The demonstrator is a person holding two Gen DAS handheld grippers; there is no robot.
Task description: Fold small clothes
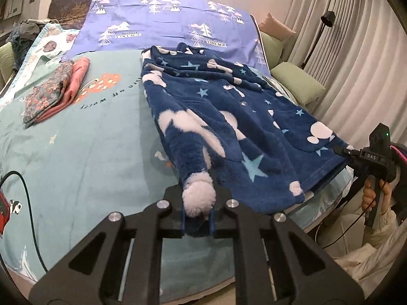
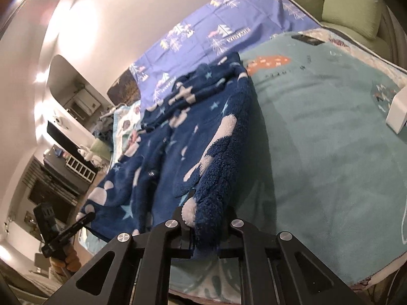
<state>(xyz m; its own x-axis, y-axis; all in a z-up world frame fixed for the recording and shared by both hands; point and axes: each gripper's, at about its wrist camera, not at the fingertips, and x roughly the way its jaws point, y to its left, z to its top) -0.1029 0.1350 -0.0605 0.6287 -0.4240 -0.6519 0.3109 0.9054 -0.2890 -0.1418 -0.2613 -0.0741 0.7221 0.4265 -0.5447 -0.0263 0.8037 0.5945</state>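
A dark blue fleece garment [image 1: 229, 117] with white shapes and light blue stars lies spread on the teal bedspread [image 1: 89, 132]. My left gripper [image 1: 198, 213] is shut on its near-left bottom corner at the bed's front edge. My right gripper [image 2: 203, 231] is shut on the other bottom corner of the garment [image 2: 178, 139]. The right gripper also shows in the left wrist view [image 1: 343, 151] at the garment's right hem. The left gripper shows in the right wrist view [image 2: 86, 217] at the lower left.
A folded stack of pink and floral clothes [image 1: 56, 94] lies on the bed's left side. A purple tree-print sheet [image 1: 165, 25] covers the far end. Green cushions [image 1: 297, 84] and a curtain stand to the right. A black cable [image 1: 28, 198] runs over the near-left edge. A white box [image 2: 398, 113] sits at right.
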